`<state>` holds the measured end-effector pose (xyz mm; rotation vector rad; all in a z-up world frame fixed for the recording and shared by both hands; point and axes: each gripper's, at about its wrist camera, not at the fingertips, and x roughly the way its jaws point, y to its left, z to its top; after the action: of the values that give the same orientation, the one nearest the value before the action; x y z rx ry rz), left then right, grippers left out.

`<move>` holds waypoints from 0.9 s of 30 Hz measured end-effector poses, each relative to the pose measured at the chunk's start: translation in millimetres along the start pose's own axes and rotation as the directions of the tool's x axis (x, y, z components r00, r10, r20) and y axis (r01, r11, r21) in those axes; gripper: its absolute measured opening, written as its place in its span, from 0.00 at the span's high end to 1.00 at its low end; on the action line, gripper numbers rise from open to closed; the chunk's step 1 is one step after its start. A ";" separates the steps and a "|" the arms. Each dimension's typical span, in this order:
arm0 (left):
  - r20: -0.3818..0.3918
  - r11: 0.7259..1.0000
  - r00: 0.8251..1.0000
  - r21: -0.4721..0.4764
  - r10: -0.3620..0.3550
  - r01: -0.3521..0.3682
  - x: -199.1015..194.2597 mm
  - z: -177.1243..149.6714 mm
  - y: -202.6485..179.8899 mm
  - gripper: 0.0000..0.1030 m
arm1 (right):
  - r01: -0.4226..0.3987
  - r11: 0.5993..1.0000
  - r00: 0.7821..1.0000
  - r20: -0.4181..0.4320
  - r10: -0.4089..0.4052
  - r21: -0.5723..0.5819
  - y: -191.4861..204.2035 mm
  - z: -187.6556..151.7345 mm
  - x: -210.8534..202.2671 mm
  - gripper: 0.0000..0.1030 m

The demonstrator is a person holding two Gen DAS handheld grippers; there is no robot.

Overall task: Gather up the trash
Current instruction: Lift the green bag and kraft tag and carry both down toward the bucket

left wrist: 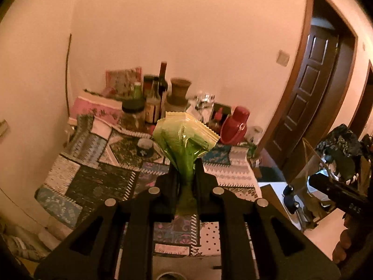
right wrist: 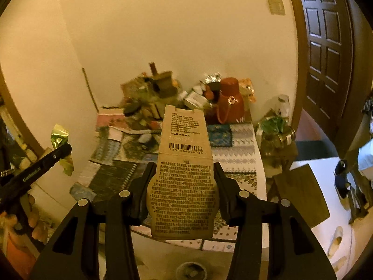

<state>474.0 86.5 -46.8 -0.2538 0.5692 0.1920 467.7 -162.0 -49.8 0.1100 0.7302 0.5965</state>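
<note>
My left gripper (left wrist: 185, 165) is shut on a crumpled green snack wrapper (left wrist: 185, 135) and holds it up above the patchwork-cloth table (left wrist: 93, 182). My right gripper (right wrist: 185, 170) is shut on a flat brown paper package (right wrist: 184, 170) with printed text and a barcode, held upright above the same table (right wrist: 240, 163). The left gripper with the green wrapper (right wrist: 59, 135) also shows at the left of the right wrist view. The right gripper's body shows at the right edge of the left wrist view (left wrist: 338, 193).
Bottles (left wrist: 162, 88), jars, a clay pot (left wrist: 179, 91) and a red thermos (left wrist: 235, 126) crowd the table's far end by the wall. A small dark cup (left wrist: 145, 147) stands mid-table. A dark door (left wrist: 310, 88) is at right. A round bin rim (right wrist: 191, 270) shows below.
</note>
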 end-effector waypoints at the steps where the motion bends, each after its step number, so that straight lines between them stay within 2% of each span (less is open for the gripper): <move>1: 0.015 1.000 1.000 0.012 -0.013 0.013 -11.6 -1.0 0.1 0.88 | 0.002 1.000 1.000 0.012 -0.002 -0.004 6.0 -1.8 -6.5 0.57; 9: 0.031 0.992 0.994 0.074 -0.102 0.100 -73.7 -28.5 19.4 0.88 | 0.043 0.999 0.997 0.069 -0.044 0.013 54.9 -36.9 -50.3 0.57; 20: 0.006 0.972 0.983 0.151 -0.182 0.179 -175.3 -92.4 67.7 0.88 | 0.073 0.993 0.996 0.053 -0.078 0.093 124.9 -118.0 -101.3 0.57; 27: -0.018 0.959 0.973 0.163 -0.232 0.232 -209.4 -123.4 85.1 0.88 | 0.125 0.988 0.991 0.037 -0.129 0.092 148.2 -149.7 -128.3 0.57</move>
<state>217.4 109.0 -46.9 -0.1583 0.5461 -0.0822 223.9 -125.5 -41.5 0.1579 0.7164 0.4387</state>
